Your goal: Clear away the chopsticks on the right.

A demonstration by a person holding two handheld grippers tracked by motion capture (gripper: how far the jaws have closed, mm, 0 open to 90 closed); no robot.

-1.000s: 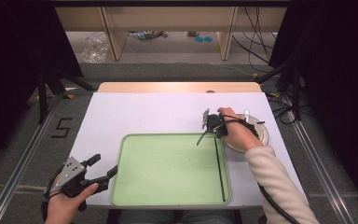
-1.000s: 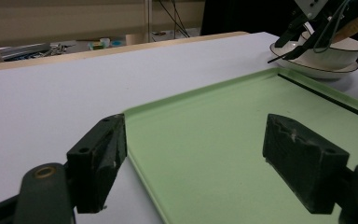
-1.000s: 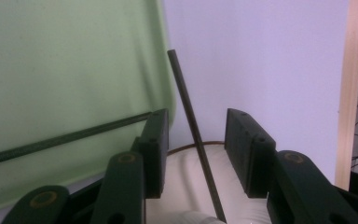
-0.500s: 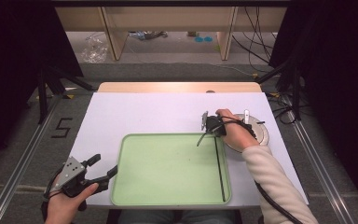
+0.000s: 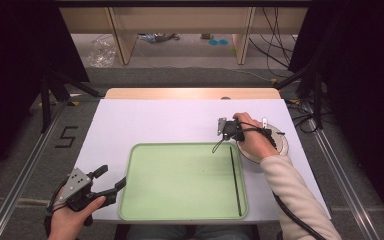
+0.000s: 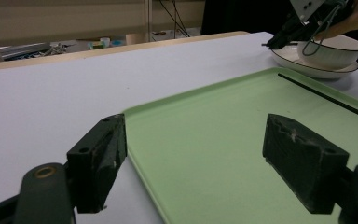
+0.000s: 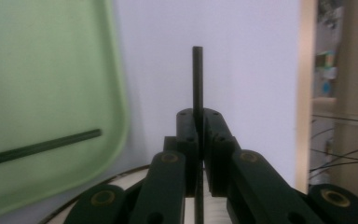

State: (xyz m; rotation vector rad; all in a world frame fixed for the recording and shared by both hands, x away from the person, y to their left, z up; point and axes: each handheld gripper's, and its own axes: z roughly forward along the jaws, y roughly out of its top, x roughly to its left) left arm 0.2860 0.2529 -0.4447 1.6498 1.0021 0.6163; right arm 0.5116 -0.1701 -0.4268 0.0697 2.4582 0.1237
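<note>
So my right gripper has just been closing, and now it's pinched tight on a black chopstick, with the stick sandwiched right between the two pads. In the right gripper view it pokes straight out past the jaw tips, so its long axis runs pretty much in line with the gripper itself, and its free end hangs out over the bare white table. The other end runs back down between the jaws toward the bowl and plate sitting under my hand.

What matters for the next bit, I reckon: the green tray is off to one side of the stick I'm holding, on my left, and there's already a second chopstick lying in it along its right edge, running near to far. From above, my right gripper sits just past the tray's far right corner, so it's a short hop over. To lay mine next to its mate I'd probably have to line it up with that one.

My left gripper is spread wide open, holding nothing, parked at the tray's near left corner. It's well apart from the bowl, so the right hand is clearly the closer one.
</note>
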